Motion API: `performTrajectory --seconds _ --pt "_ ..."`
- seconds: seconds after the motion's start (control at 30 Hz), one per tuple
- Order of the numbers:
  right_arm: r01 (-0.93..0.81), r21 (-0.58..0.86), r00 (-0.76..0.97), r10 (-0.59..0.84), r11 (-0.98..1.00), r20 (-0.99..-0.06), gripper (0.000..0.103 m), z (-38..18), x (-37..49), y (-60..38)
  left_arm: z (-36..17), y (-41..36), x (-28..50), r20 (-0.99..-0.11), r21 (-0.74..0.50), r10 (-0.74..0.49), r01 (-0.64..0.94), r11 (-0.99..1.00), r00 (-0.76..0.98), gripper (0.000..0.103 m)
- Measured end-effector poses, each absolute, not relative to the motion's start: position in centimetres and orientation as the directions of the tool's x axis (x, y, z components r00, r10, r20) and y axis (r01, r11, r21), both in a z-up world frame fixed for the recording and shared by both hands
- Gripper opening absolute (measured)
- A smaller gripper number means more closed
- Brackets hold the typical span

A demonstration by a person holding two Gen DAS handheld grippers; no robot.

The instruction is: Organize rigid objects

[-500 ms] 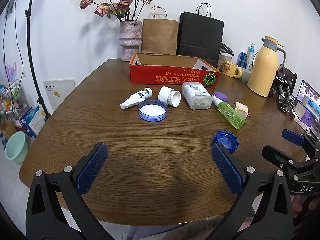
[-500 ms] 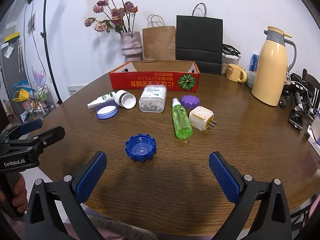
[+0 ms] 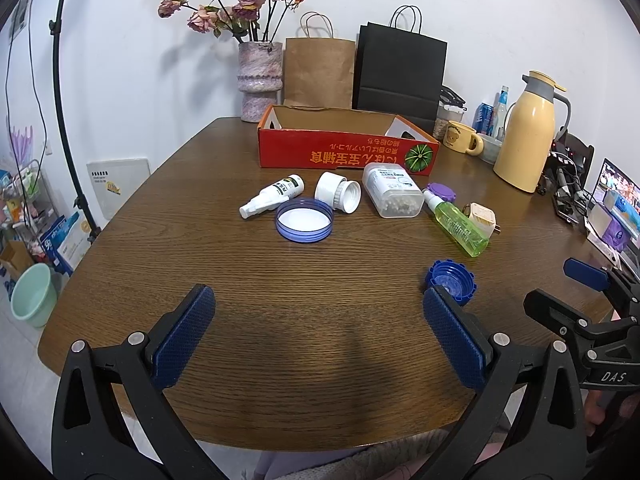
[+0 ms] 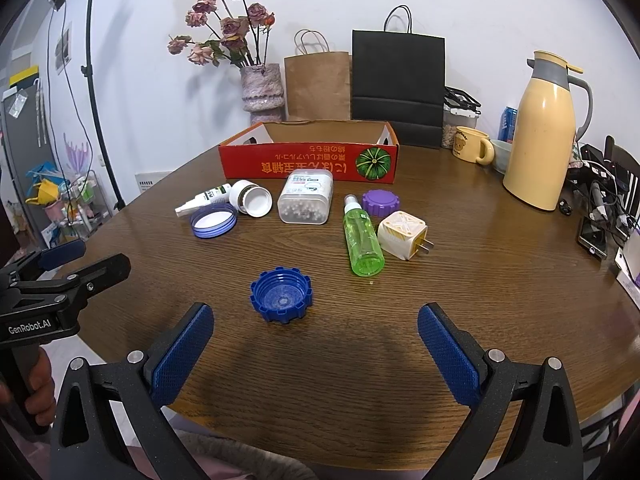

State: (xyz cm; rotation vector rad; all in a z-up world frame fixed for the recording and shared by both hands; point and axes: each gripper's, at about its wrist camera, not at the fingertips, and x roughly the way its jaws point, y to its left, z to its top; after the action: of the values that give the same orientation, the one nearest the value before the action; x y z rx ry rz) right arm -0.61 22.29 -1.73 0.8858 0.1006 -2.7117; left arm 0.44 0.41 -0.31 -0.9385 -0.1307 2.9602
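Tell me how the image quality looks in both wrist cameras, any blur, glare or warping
Left wrist view: sharp, strong fisheye bending the table edge, dark corners, soft shadows under the left gripper. Right wrist view: equally sharp, same warping, mild sheen on the wood beside the yellow thermos, faint shadow under the right gripper.

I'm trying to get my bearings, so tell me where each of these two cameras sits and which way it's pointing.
Left wrist view: sits on the left gripper, angled down across the wooden table toward the red cardboard box; its open blue-padded fingers show, the right gripper at the right edge.
Right wrist view: sits on the right gripper, same heading; its open fingers show, the left gripper and a hand at left.
Shared: the box, blue notched cap, green spray bottle, yellow thermos jug.
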Motion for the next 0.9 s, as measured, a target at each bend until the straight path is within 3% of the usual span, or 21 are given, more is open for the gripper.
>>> performTrajectory --seconds 0.9 --pt "0.306 0.024 -0.750 -0.257 -0.952 -0.610 0.103 -2.31 -1.46 21.91 -0.89 0.16 -0.18 -0.590 -0.095 0.057 -0.001 -0.995 -0.805 0.103"
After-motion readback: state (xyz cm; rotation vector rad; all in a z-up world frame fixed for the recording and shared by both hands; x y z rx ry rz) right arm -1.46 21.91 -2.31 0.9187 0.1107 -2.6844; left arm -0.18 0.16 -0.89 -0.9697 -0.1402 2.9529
